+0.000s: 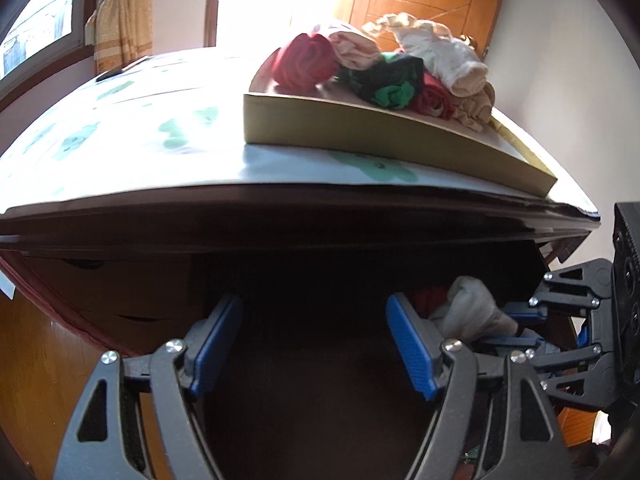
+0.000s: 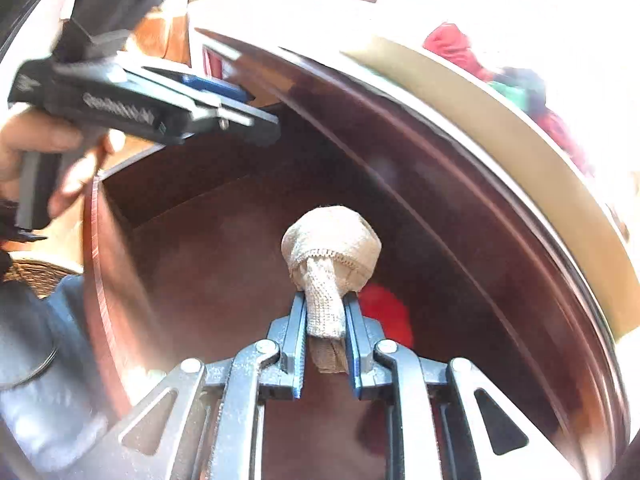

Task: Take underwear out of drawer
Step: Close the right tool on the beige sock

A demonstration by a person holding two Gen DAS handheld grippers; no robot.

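Note:
The wooden drawer (image 2: 192, 248) stands pulled out under the dresser top. My right gripper (image 2: 325, 304) is shut on a rolled beige underwear (image 2: 332, 240), pinching its tail so the bundle hangs clear of the drawer floor. A red underwear (image 2: 386, 312) lies in the drawer just behind it. In the left wrist view the beige underwear (image 1: 472, 308) shows at the right, held by the right gripper (image 1: 520, 328), with the red underwear (image 1: 430, 296) beside it. My left gripper (image 1: 313, 308) hangs open over the dark drawer with nothing between its blue pads (image 1: 412, 344).
A shallow tan tray (image 1: 360, 132) rests on the dresser top (image 1: 140, 140), holding several rolled garments (image 1: 308, 64) in red, green and beige. A curtain (image 1: 120, 12) and window are at far left. A hand (image 2: 36, 136) grips the left gripper (image 2: 240, 96) handle.

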